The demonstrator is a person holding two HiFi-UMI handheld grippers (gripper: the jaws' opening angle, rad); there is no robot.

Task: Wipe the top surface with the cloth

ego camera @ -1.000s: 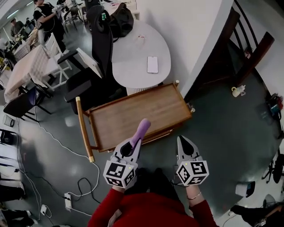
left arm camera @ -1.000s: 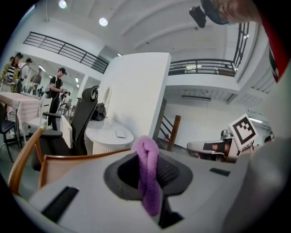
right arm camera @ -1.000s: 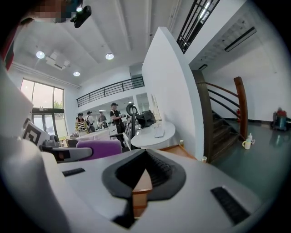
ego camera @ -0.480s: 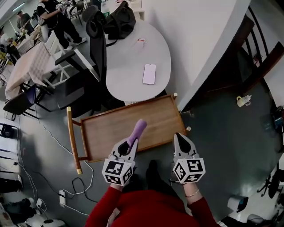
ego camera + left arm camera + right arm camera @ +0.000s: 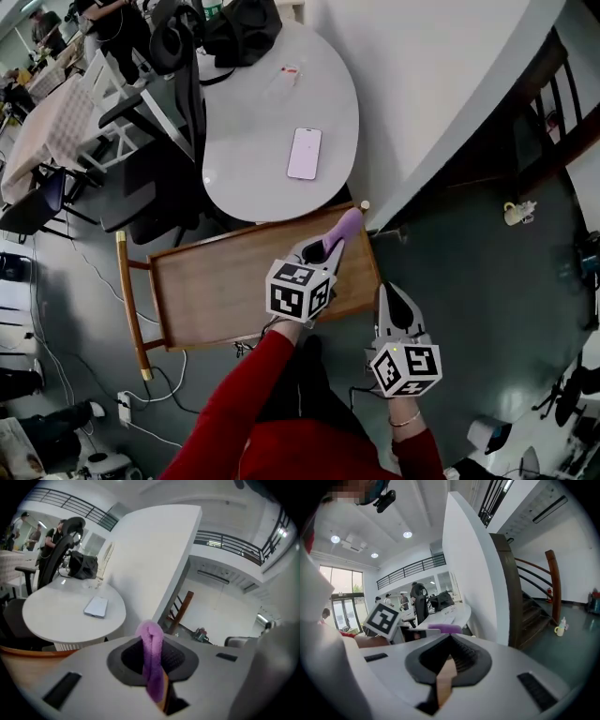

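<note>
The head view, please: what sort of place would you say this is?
Likely an open-plan office: a round white table with a pale smartphone on it, a black office chair beside it, and a dark staircase.

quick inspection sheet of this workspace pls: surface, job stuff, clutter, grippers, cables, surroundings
surface: wooden cart top, bare.
job's things: purple cloth over the top's far right corner; contact cannot be told.
clutter: nothing seen on the cart top.
grippers: left gripper shut on the cloth; right gripper shut, empty, off the top near its right end.
cables: power strip and loose cables on the floor near the cart's handle end.
surroundings: white table with phone and black bag; staircase.
</note>
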